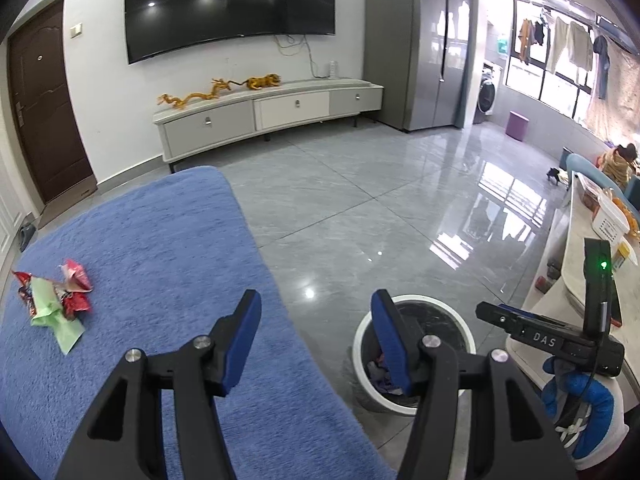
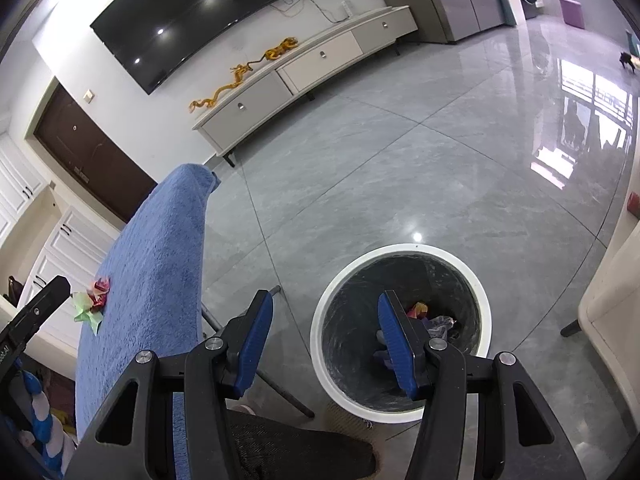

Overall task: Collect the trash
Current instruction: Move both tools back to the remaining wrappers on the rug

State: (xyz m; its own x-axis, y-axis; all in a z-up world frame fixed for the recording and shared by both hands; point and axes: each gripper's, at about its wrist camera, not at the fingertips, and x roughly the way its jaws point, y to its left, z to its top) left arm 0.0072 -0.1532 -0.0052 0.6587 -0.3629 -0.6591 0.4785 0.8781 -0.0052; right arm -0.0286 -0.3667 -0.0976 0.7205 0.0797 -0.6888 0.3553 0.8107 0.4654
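Blue fleece cloth (image 1: pixel 132 280) covers the raised surface at left; on it lies a small heap of crumpled wrappers (image 1: pixel 56 300), red and pale green (untouched, well apart from both tools). Left gripper (image 1: pixel 316 344) hovers over the cloth's edge, fingers spread, nothing between them. Right of it, on grey tile floor (image 1: pixel 360 200), stands the white-rimmed bin (image 2: pixel 402 250), scraps already lying inside. Right gripper (image 2: pixel 326 344) hangs above the bin's rim, fingers released, empty.

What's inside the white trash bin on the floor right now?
The white trash bin has a dark liner and a few crumpled wrappers at the bottom, one red and yellow. The right gripper finger hides part of the pile.
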